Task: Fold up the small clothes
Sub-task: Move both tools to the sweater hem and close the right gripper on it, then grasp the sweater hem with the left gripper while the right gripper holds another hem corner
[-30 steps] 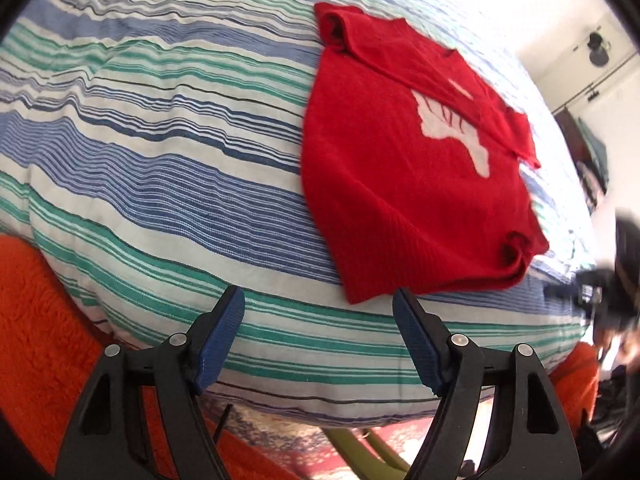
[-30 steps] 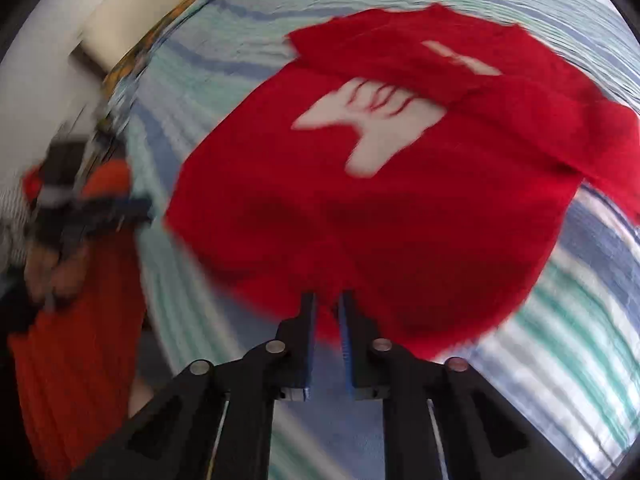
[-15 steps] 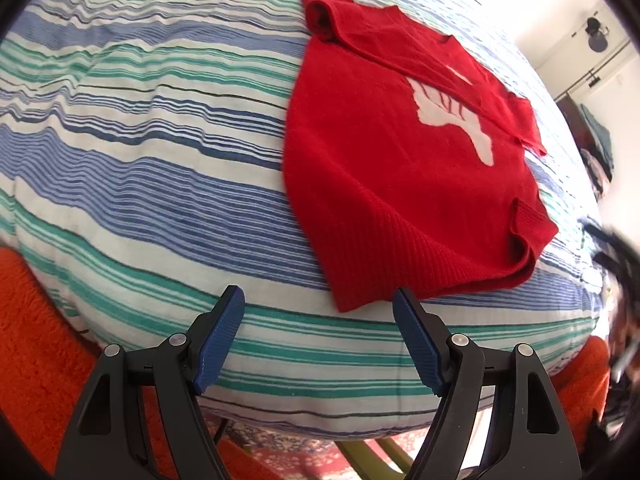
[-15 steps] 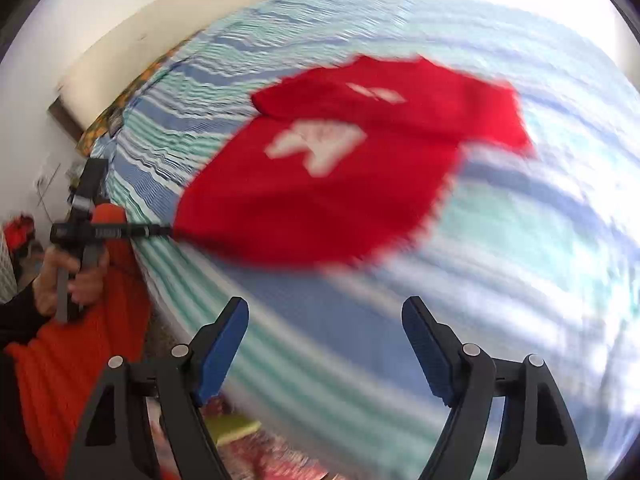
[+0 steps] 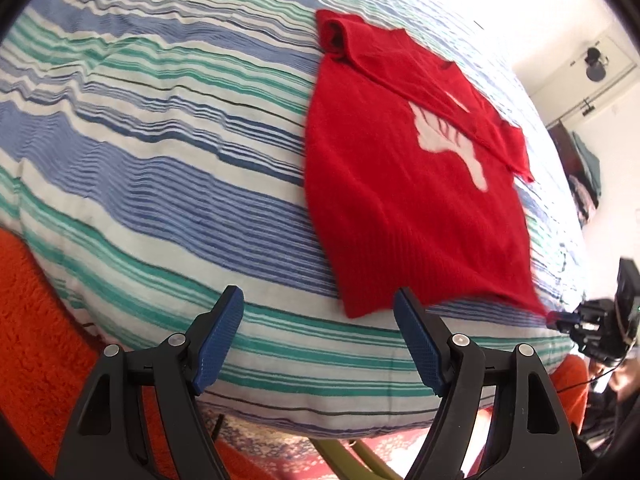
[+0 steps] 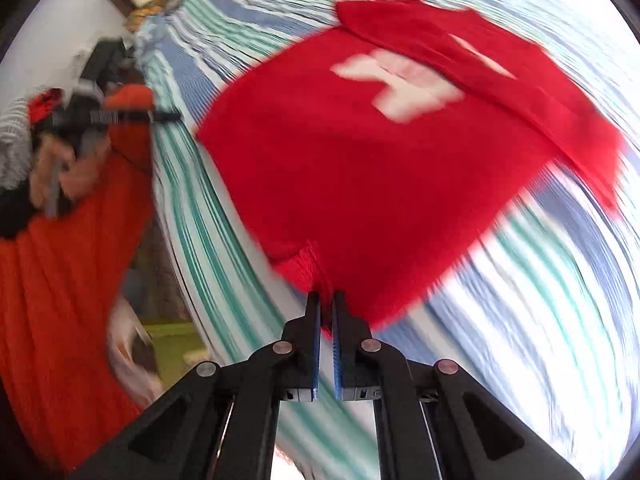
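Right wrist view: the right gripper [image 6: 326, 300] has its blue pads clenched on the near corner of the red sweater [image 6: 384, 168], a pinch of ribbed hem bunched up between them. Half a second back these jaws stood wide over bare bedding; they have just been closing, and now the cloth is caught in them. The sweater lies on the striped bedspread [image 6: 540, 320], spread mostly flat, its white motif [image 6: 400, 84] facing up and a sleeve folded across the far part of the chest. The picture is smeared with motion, so finer detail of the hem cannot be told. Far left, a person's hand [image 6: 60, 168] in an orange sleeve [image 6: 60, 300] grips the other tool's handle

Left wrist view: the left gripper [image 5: 318, 320] hangs released, jaws wide with nothing between them, over the near edge of the bedspread [image 5: 160, 160], just near and left of the sweater's [image 5: 400, 200] lower hem. The right-hand near corner of the garment is drawn out toward the right gripper [image 5: 560, 318] at the right edge of the bed. An orange fleecy cover [image 5: 36, 320] shows below the bedspread on the near left
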{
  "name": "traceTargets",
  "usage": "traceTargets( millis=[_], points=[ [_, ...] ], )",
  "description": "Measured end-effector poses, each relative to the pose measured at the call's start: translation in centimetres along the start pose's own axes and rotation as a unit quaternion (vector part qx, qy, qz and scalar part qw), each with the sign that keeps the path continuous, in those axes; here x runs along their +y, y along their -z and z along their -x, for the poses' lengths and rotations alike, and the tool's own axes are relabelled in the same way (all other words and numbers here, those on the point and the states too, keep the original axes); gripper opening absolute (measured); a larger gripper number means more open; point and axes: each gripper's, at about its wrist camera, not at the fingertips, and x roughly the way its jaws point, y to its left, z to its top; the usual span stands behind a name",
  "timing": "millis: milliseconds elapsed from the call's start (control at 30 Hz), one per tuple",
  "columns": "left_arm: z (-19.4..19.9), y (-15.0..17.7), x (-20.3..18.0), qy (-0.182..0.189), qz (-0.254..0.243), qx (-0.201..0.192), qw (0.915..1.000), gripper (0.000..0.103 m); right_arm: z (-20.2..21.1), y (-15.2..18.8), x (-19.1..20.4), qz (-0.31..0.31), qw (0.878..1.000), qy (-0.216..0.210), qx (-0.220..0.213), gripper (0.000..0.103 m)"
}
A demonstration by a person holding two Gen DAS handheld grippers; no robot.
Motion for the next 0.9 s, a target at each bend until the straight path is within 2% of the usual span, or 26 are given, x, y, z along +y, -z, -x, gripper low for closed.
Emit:
traceTargets(
  millis=[100, 133, 200, 233, 267, 300, 333, 400, 467, 567, 600, 633, 667, 700, 767, 900],
  points=[
    [-0.4, 0.0, -0.2, 0.007, -0.002, 0.008, 0.9999, 0.079, 1.0, 3.2, -2.3, -0.087, 0.995, 0.033, -0.026, 0.008],
    [-0.4, 0.0, 0.1, 0.008, 0.006, 0.009, 0.9999, 0.079, 1.5, 4.3, -3.1, -0.131, 0.99, 0.025, -0.049, 0.009],
    [-0.4, -0.1, 0.9, 0.018, 0.03, 0.009, 0.9994, 0.079, 2.2, 5.4, -3.6, -0.205, 0.974, -0.015, -0.094, 0.017],
    [-0.4, -0.2, 1.3, 0.027, 0.044, 0.01, 0.9986, 0.079, 2.4, 5.9, -3.7, -0.242, 0.962, -0.046, -0.119, 0.027],
    [-0.5, -0.2, 1.6, 0.034, 0.053, 0.01, 0.998, 0.079, 2.6, 6.2, -3.6, -0.265, 0.952, -0.067, -0.135, 0.032],
    [-0.6, -0.4, 1.9, 0.042, 0.061, 0.011, 0.9972, 0.079, 2.4, 6.4, -3.3, -0.296, 0.937, -0.1, -0.157, 0.042],
    [-0.8, -0.5, 1.9, 0.048, 0.065, 0.012, 0.9967, 0.079, 1.9, 6.5, -2.9, -0.314, 0.925, -0.125, -0.172, 0.053],
    [-1.6, -0.9, 1.6, 0.068, 0.066, 0.023, 0.9952, 0.079, 0.4, 5.4, -1.8, -0.335, 0.911, -0.153, -0.187, 0.061],
    [-3.1, -1.2, 0.6, 0.086, 0.05, 0.045, 0.994, 0.079, -1.4, 4.8, -1.1, -0.35, 0.9, -0.173, -0.193, 0.061],
    [-4.9, -1.3, -1.6, 0.083, 0.008, 0.063, 0.9945, 0.078, -3.5, 4.1, -0.8, -0.375, 0.891, -0.16, -0.198, 0.061],
    [-5.3, -1.3, -2.3, 0.077, -0.009, 0.065, 0.9949, 0.065, -4.6, 3.7, -0.8, -0.384, 0.887, -0.167, -0.196, 0.061],
    [-5.4, -1.3, -2.8, 0.074, -0.019, 0.069, 0.9947, 0.03, -5.2, 3.5, -0.7, -0.384, 0.887, -0.174, -0.191, 0.054],
    [-5.5, -1.1, -3.0, 0.074, -0.022, 0.082, 0.9936, 0.01, -5.8, 3.2, -0.5, -0.375, 0.891, -0.181, -0.182, 0.043],
    [-5.3, -0.8, -2.8, 0.081, -0.011, 0.088, 0.9928, 0.007, -5.8, 2.9, -0.4, -0.365, 0.897, -0.178, -0.173, 0.005],
    [-3.4, -0.5, -2.1, 0.081, 0.004, 0.067, 0.9945, 0.006, -4.6, 2.9, -0.2, -0.358, 0.902, -0.167, -0.172, 0.005],
    [0.2, 0.1, -1.6, 0.058, 0.003, 0.03, 0.9979, 0.006, -0.4, 4.1, 0.7, -0.35, 0.905, -0.138, -0.196, 0.005]
  ],
)
